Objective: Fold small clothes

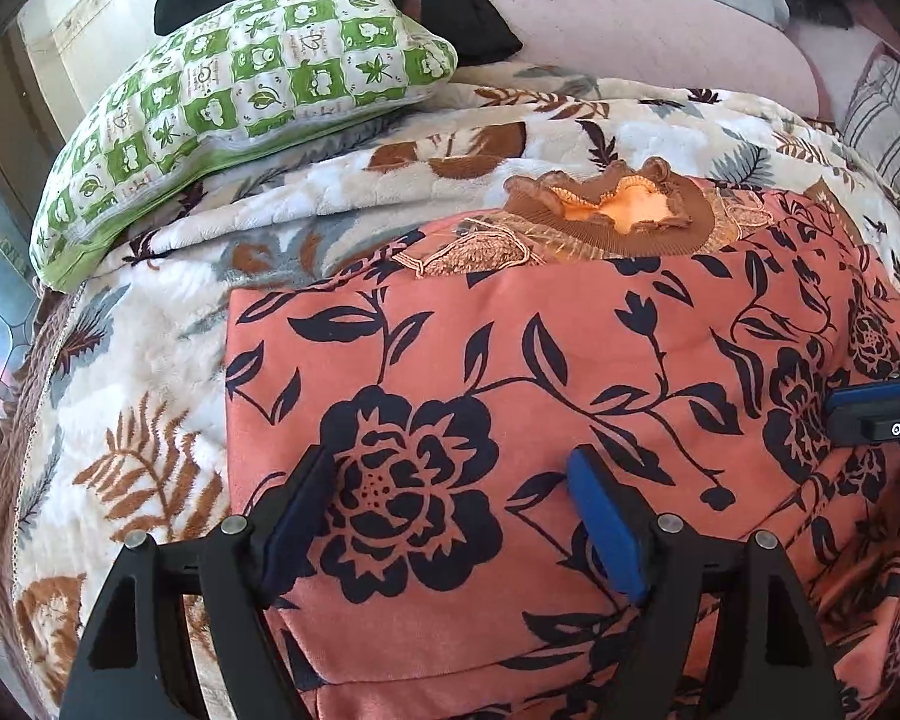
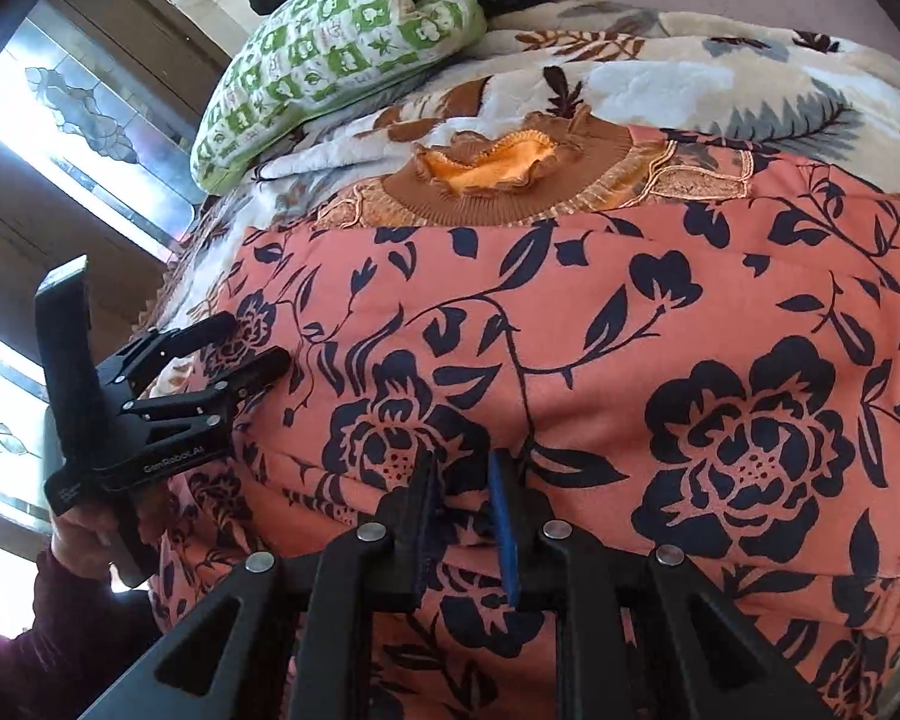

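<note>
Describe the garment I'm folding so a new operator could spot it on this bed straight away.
Start at the cream leaf-print blanket covering the bed; the green checked pillow lies at its far left. In the middle of the blanket lies the salmon floral top, under both grippers. Unlike its neighbours, it has big navy flowers and a frilled brown knit collar with orange lining.

Bright daylight from the window [image 2: 60, 114], blown out to glare; sharp centre, strong fisheye bending, dark vignetted corners.
</note>
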Tool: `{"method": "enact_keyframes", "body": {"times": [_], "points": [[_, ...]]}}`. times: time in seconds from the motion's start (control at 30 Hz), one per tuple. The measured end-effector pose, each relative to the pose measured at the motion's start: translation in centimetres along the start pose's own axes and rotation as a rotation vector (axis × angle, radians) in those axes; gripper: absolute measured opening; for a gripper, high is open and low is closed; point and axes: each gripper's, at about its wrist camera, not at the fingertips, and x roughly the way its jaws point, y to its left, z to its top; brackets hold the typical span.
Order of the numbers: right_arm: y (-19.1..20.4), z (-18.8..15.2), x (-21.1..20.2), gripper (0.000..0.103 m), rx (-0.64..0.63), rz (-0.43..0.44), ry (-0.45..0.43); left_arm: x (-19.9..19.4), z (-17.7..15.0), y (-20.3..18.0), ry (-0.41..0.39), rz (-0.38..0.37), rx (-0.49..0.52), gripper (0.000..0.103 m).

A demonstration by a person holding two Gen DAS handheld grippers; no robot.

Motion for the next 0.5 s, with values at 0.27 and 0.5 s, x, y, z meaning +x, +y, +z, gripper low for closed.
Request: {"method": "enact_keyframes", "body": {"times": [0.27, 0.5], "points": [[-2.7, 2.1, -2.0, 0.026, 0.176, 0.008, -0.200, 0.4, 0.0, 0.4, -0.002, -0.019, -0.012, 0.082], [-3.9, 2.3, -2.0, 0.048, 0.227, -0.064, -0.245, 0.4, 0.3, 0.7, -0.008, -0.031, -0.028, 0.082]]}}
